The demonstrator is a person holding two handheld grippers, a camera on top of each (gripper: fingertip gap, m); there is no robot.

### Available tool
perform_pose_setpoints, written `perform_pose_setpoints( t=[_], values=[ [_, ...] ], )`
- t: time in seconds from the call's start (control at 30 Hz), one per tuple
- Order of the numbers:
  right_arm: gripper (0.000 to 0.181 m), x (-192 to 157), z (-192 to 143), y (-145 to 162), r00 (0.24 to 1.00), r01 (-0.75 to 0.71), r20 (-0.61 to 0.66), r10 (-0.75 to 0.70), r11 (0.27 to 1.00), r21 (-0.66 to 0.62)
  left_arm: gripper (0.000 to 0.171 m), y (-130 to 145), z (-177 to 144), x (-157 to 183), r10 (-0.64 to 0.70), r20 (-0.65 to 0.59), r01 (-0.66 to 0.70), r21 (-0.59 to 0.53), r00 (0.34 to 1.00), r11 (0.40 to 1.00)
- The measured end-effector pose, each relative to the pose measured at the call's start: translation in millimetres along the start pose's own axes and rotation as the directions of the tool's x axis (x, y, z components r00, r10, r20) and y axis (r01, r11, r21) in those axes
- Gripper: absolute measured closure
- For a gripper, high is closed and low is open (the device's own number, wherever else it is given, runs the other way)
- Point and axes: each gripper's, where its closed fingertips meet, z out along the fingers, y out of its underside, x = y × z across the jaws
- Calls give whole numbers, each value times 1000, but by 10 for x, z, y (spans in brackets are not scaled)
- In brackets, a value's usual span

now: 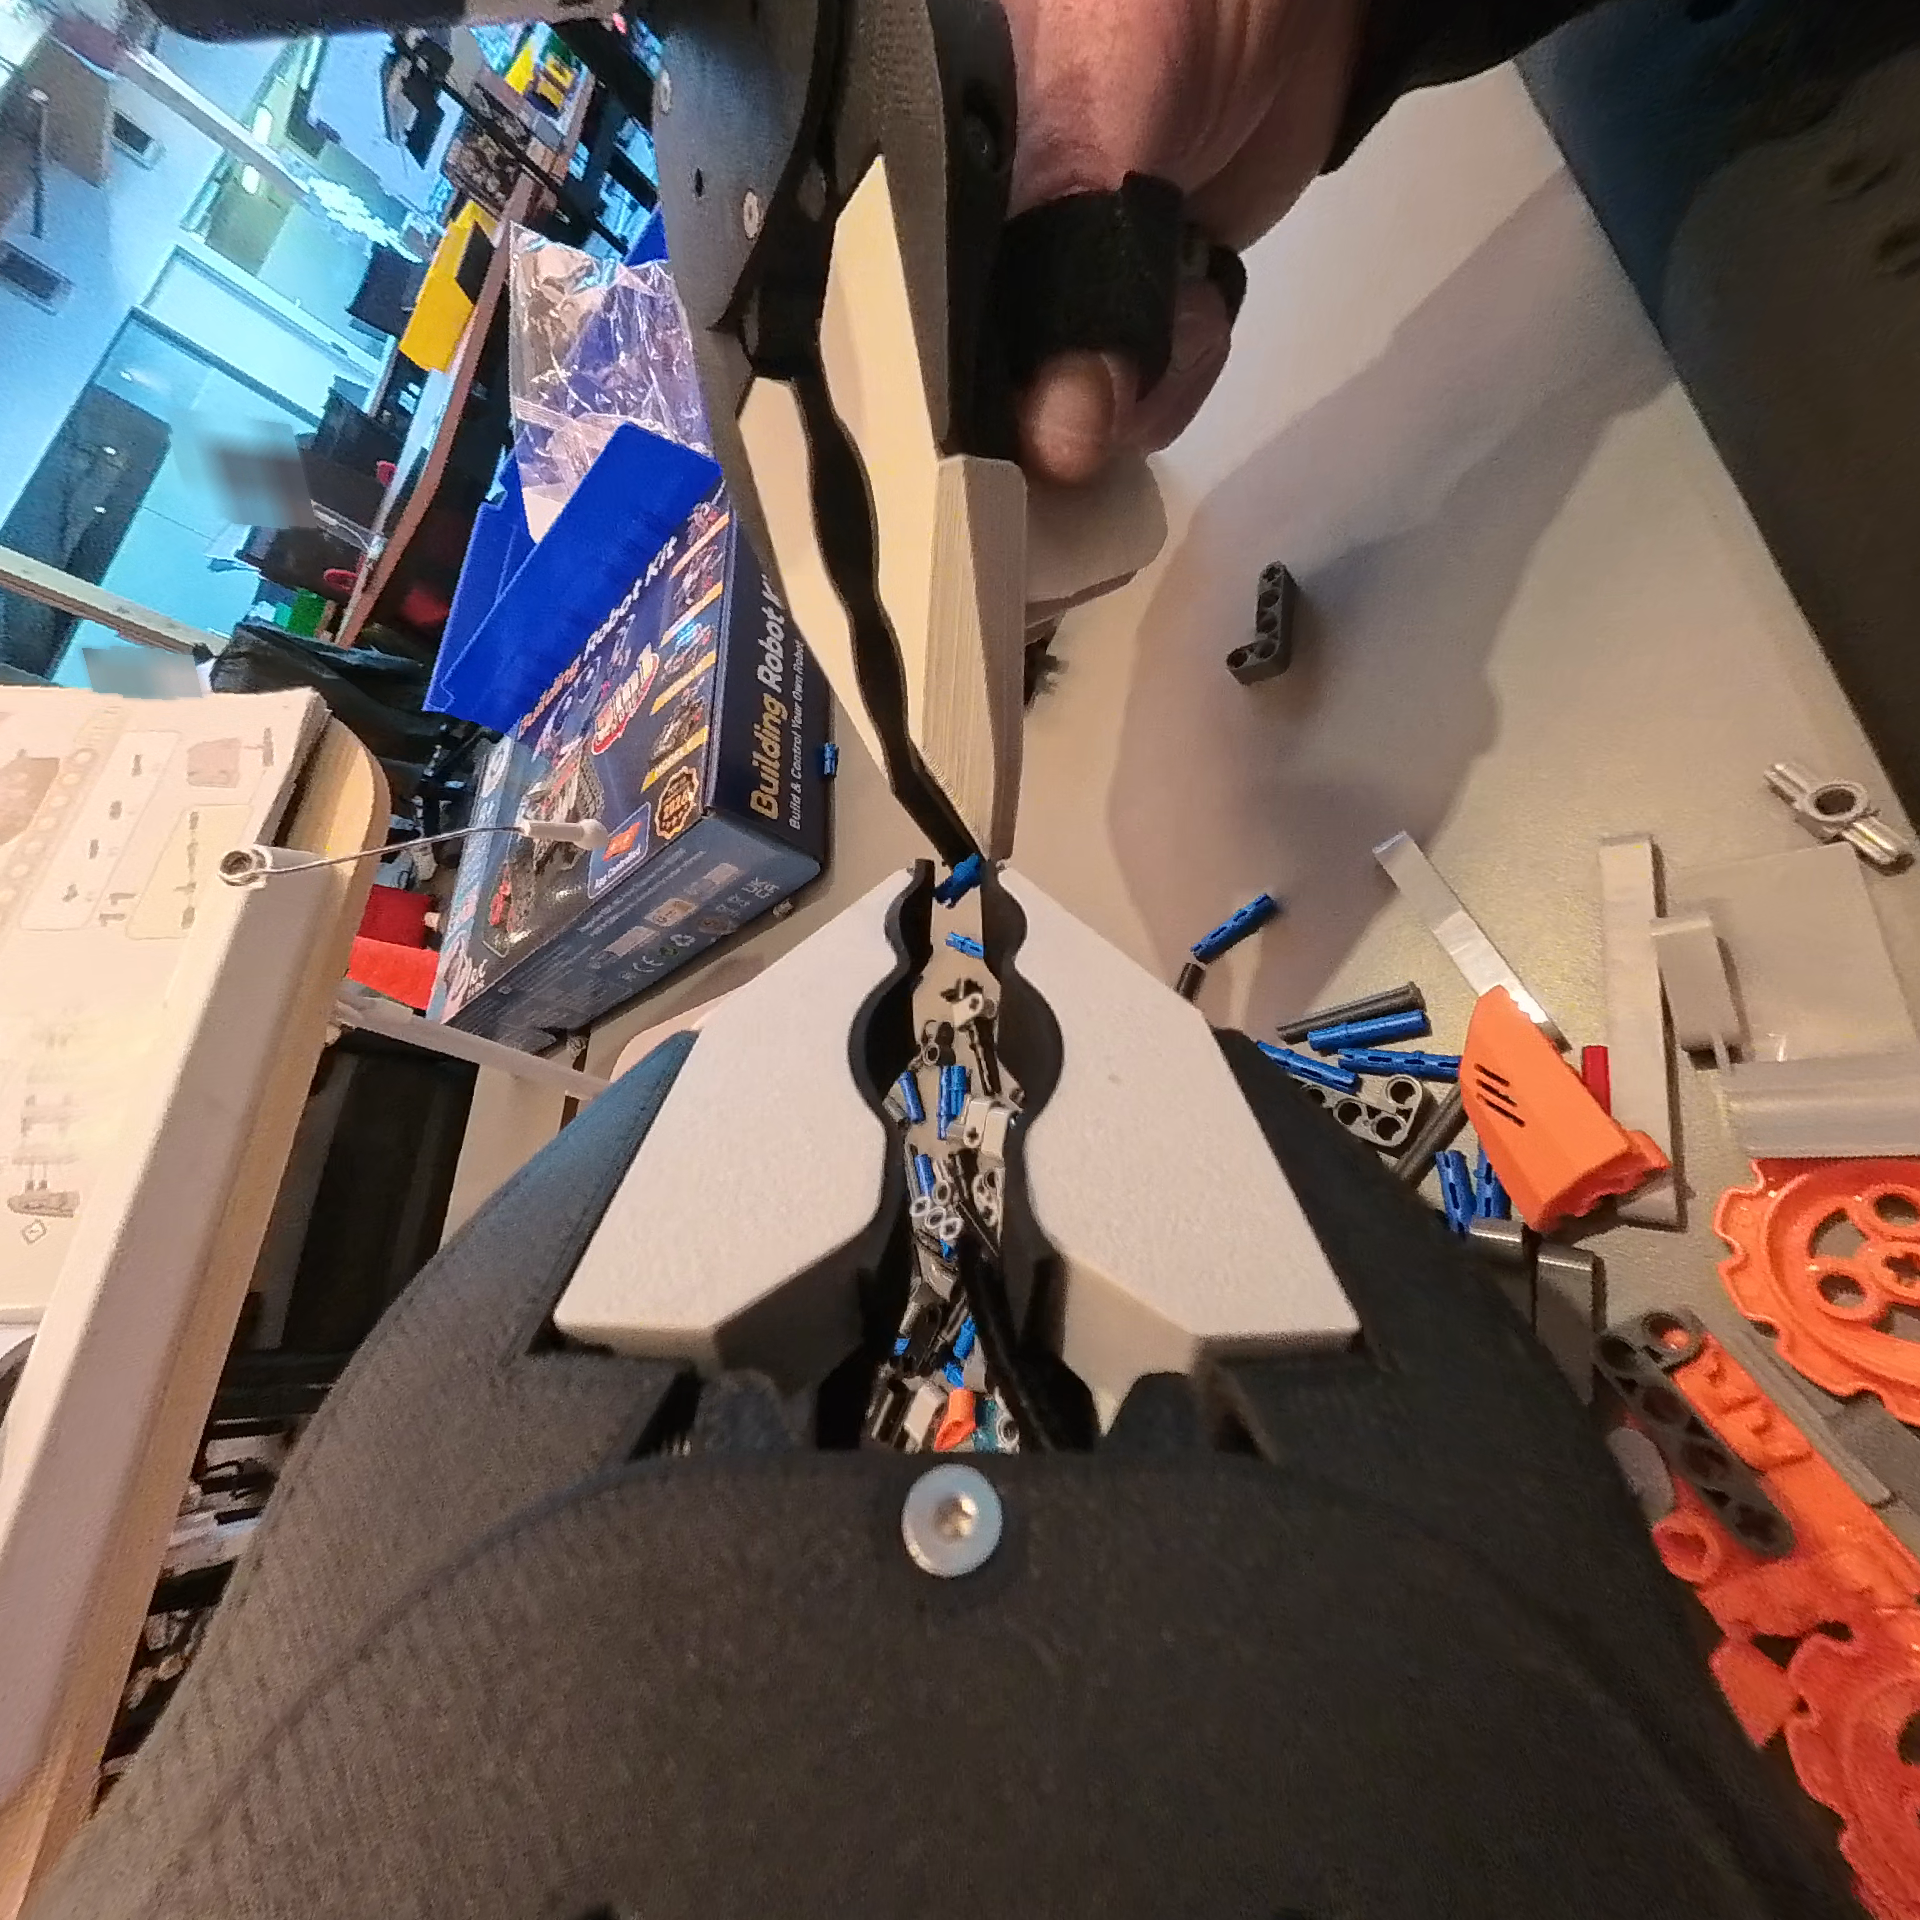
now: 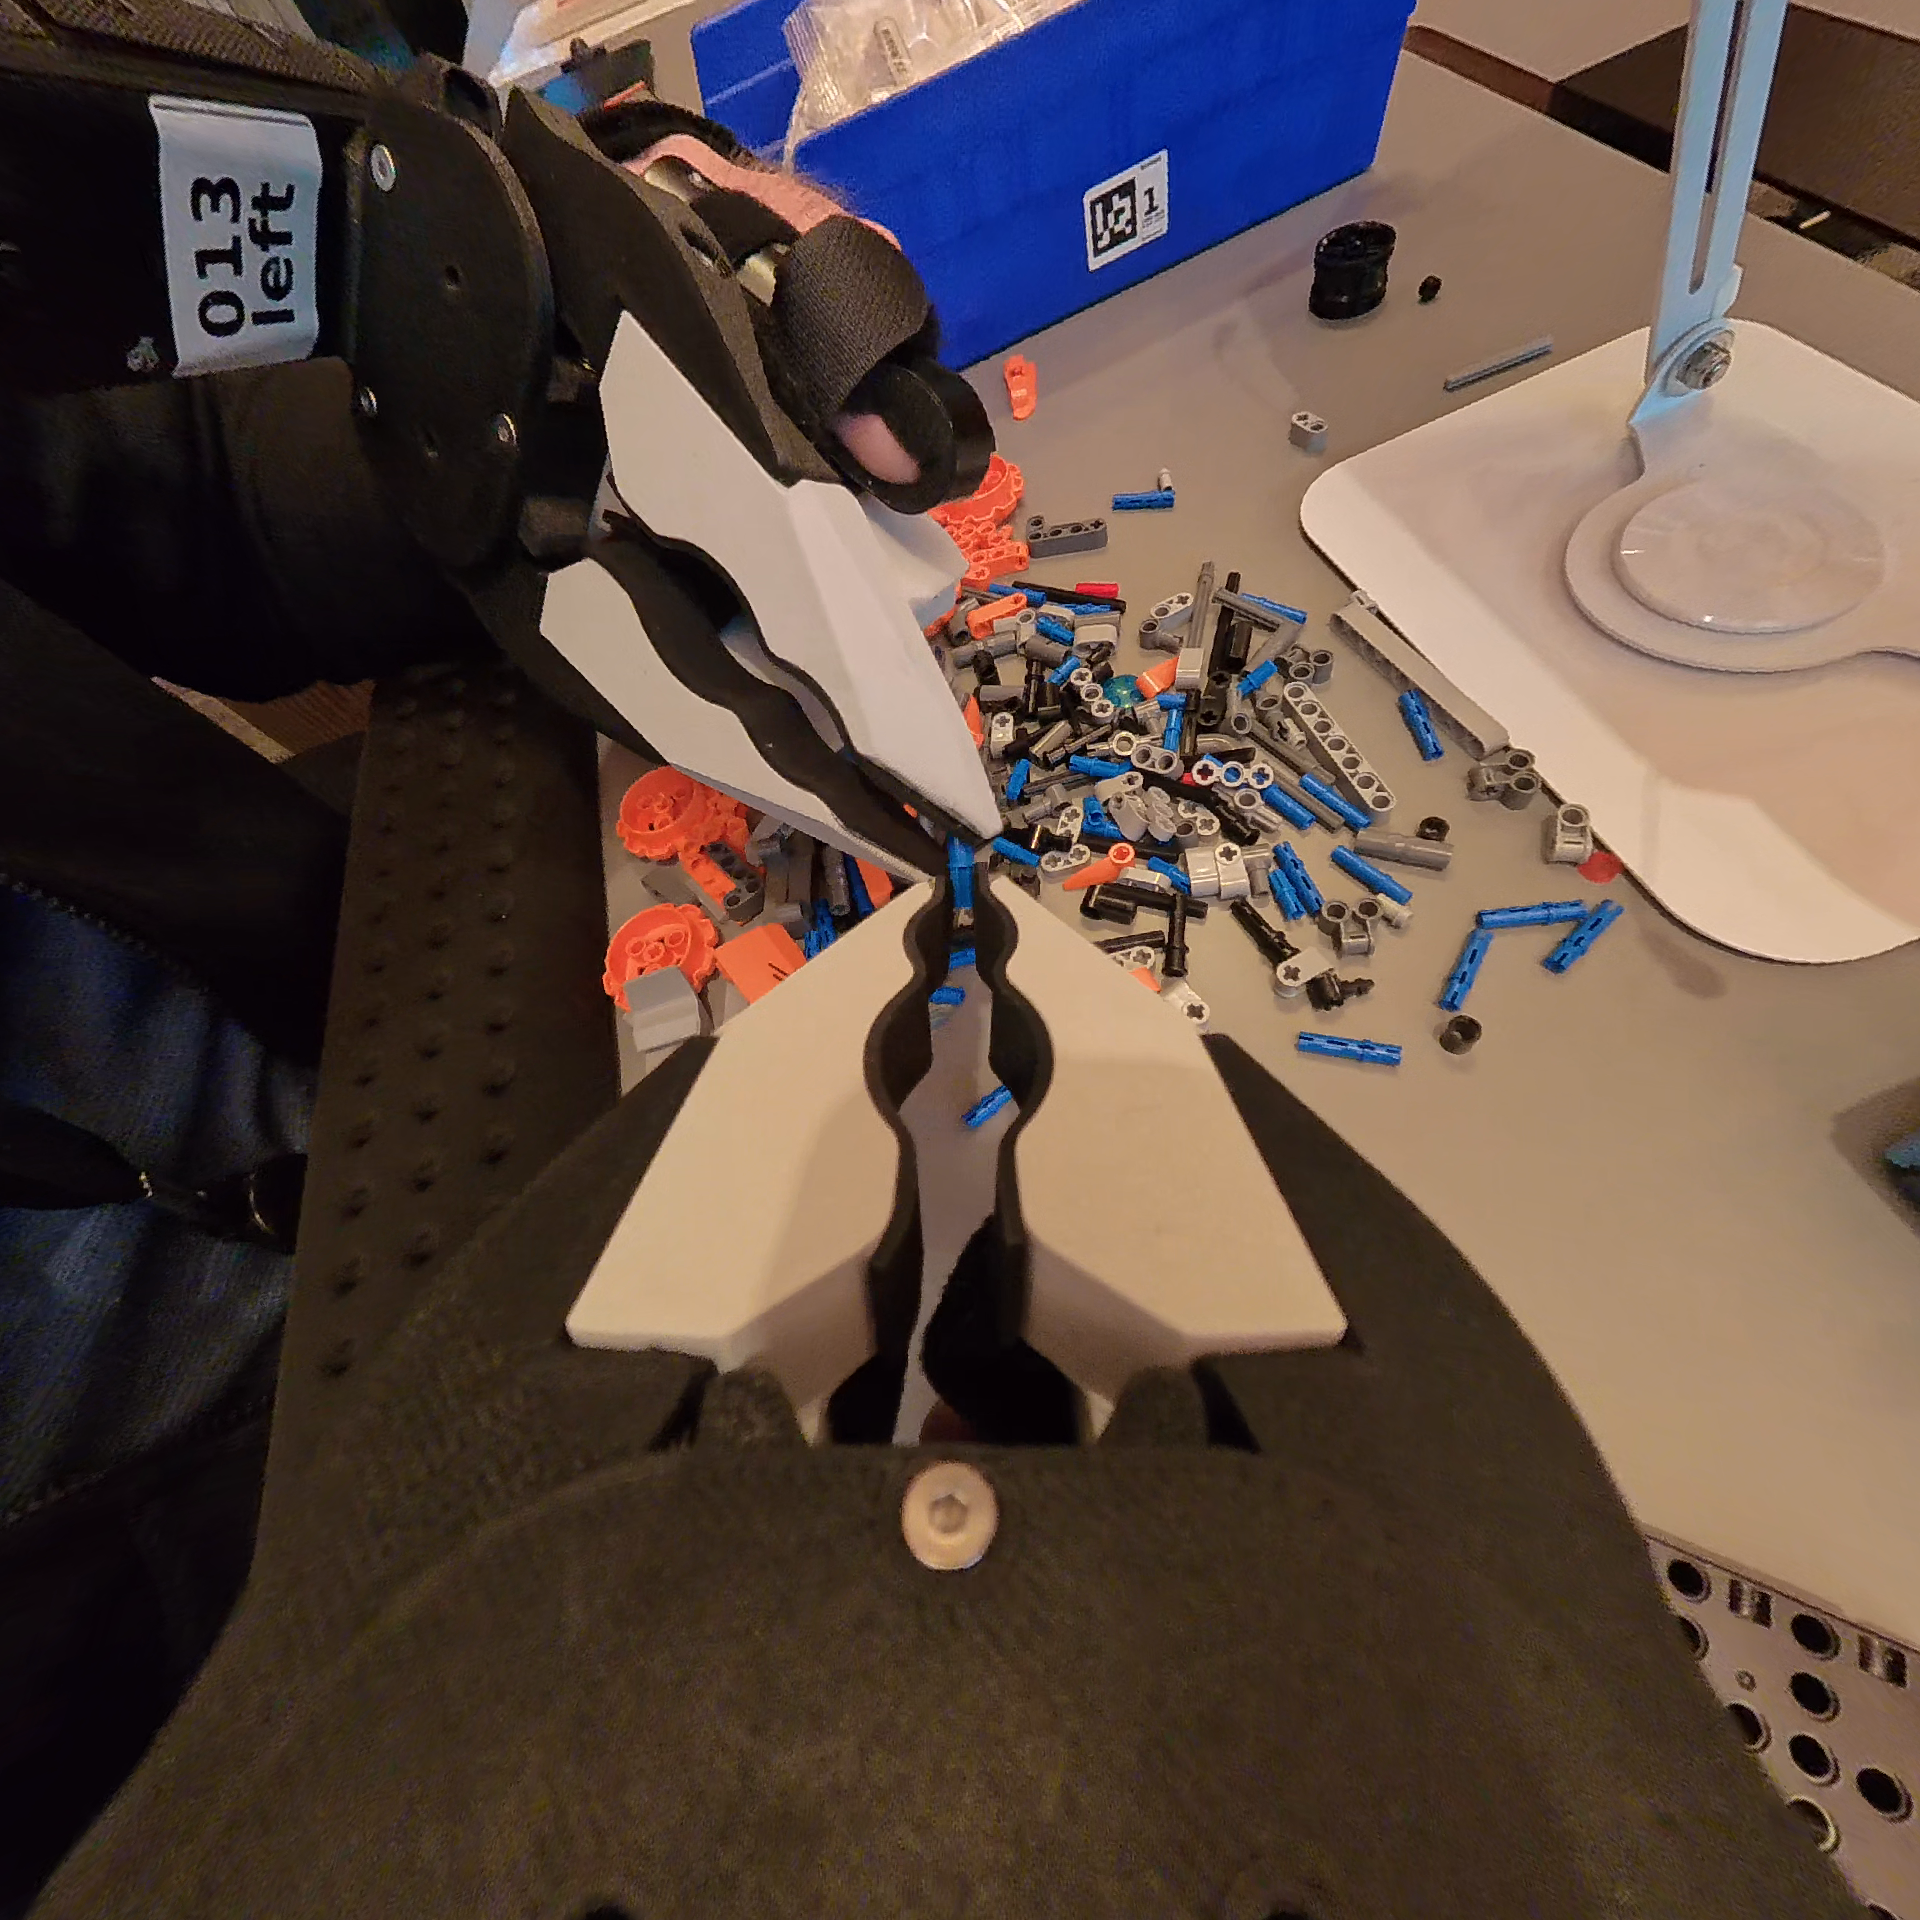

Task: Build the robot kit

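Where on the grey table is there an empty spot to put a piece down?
The bare grey tabletop is free between the lone blue plastic pin, the white flat stand base and the perforated metal plate. It is crowded in the heap of small blue, grey and black plastic pieces, where both tools meet.

Between the left gripper's fingers, only a slit of the parts pile shows. The orange gear beside its right finger runs off the edge. The right gripper's fingertips hide the blue pin's lower end.
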Motion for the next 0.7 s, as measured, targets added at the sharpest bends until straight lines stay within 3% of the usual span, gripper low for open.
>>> perform_pose_setpoints(
  t=[0.27,0.5,0.7],
  values=[
    [179,-10,-77,-64,1000,-16,9,15,999,49,168,6,9,-73,-34,29,34,1,999,999],
    [179,4,-149,-209,999,-40,2,40,988,149,168,-51,2,-139,-204,-6,204,51,979,978],
    [180,79,-160,-254,998,-52,-29,59,979,198,169,-98,-13,-206,-229,32,225,84,973,971]
  ],
)
